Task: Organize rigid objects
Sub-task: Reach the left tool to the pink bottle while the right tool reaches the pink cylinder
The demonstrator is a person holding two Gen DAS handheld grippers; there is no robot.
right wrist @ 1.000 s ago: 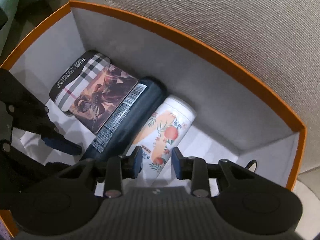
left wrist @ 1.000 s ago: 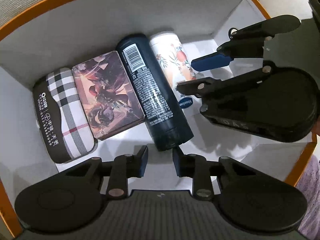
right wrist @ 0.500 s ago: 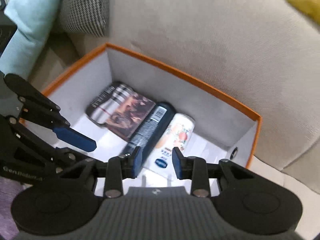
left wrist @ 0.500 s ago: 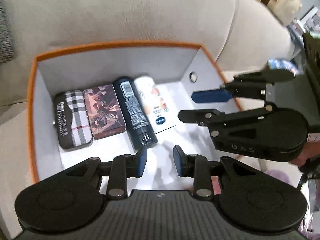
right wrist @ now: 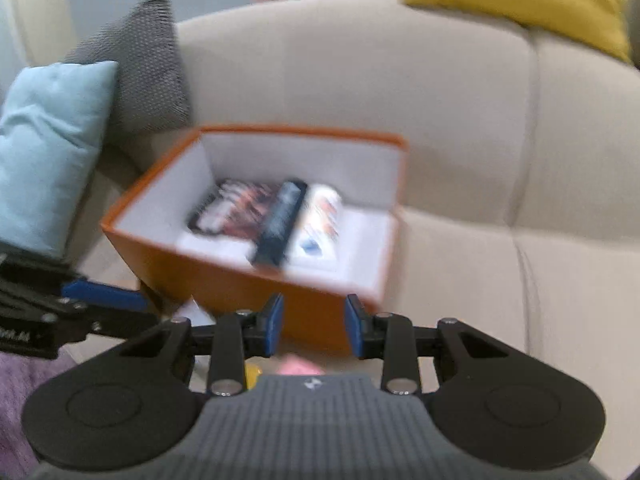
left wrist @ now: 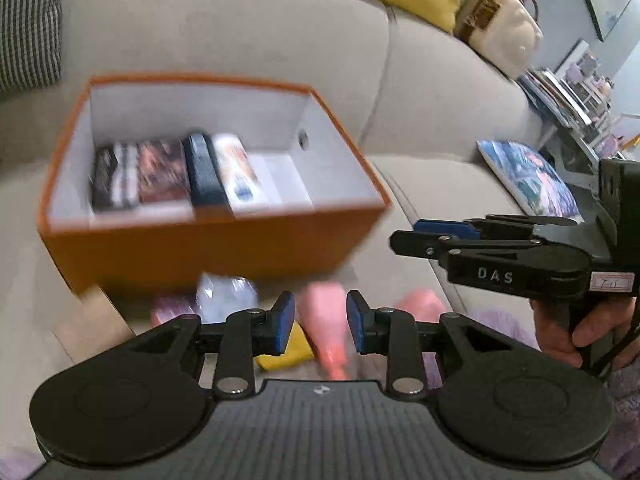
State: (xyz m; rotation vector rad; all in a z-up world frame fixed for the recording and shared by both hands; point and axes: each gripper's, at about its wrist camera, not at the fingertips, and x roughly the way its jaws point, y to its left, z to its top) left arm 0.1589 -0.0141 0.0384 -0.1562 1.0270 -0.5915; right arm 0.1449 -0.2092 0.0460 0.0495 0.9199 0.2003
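An orange box (left wrist: 208,248) (right wrist: 224,268) with a white inside sits on a beige sofa. In it, side by side, lie a plaid case (left wrist: 114,178), a dark picture box (left wrist: 164,172) (right wrist: 240,210), a dark blue bottle (left wrist: 204,176) (right wrist: 280,220) and a white floral bottle (left wrist: 238,174) (right wrist: 320,216). My left gripper (left wrist: 320,322) is open and empty, in front of and above the box. My right gripper (right wrist: 314,330) is open and empty too; it shows at the right of the left wrist view (left wrist: 436,236).
Blurred pink (left wrist: 326,320), yellow (left wrist: 288,352) and clear-wrapped (left wrist: 224,296) things lie in front of the box. A blue pillow (right wrist: 44,140) and a checked pillow (right wrist: 136,68) stand left of it. A yellow cushion (right wrist: 520,0), a bag (left wrist: 500,28) and a blue book (left wrist: 528,180) are further off.
Both grippers have pulled back and up out of the box, staying open and empty. The four items stay in their row inside it.
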